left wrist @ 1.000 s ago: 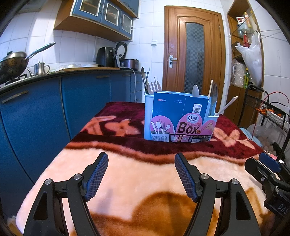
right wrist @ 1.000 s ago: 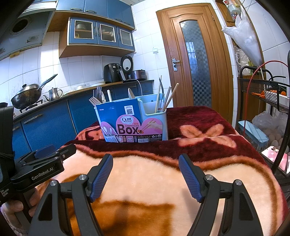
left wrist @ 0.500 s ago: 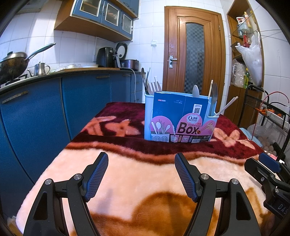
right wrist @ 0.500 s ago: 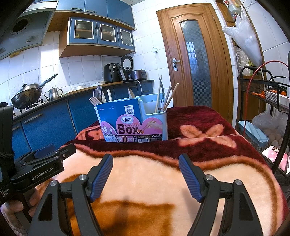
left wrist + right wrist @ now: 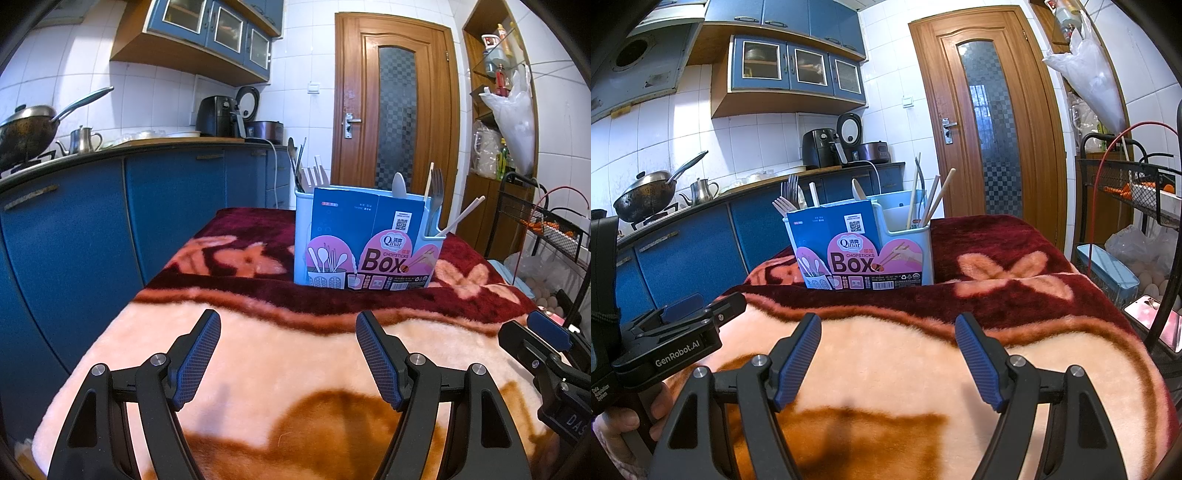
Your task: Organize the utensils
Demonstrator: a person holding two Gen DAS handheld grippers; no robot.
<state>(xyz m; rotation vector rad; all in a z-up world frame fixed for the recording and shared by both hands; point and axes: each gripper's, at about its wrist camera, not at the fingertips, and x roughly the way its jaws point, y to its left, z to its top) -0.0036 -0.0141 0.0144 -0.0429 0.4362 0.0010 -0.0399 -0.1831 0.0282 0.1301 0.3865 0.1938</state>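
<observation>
1. Left gripper: spread wide, nothing between pads, low over peach blanket.
2. Right gripper: likewise spread, empty, just beside the left.
3. Utensil holder: upright on dark red band of blanket, well ahead of both.
4. Inside it: forks, spoon, chopsticks, standing.

Each gripper has black triangular arms with silver round screws and blue ribbed pads. The left gripper and right gripper look the same. At the lower left of the right wrist view, the left gripper's black body carries white "GenRobot.AI" lettering.
</observation>
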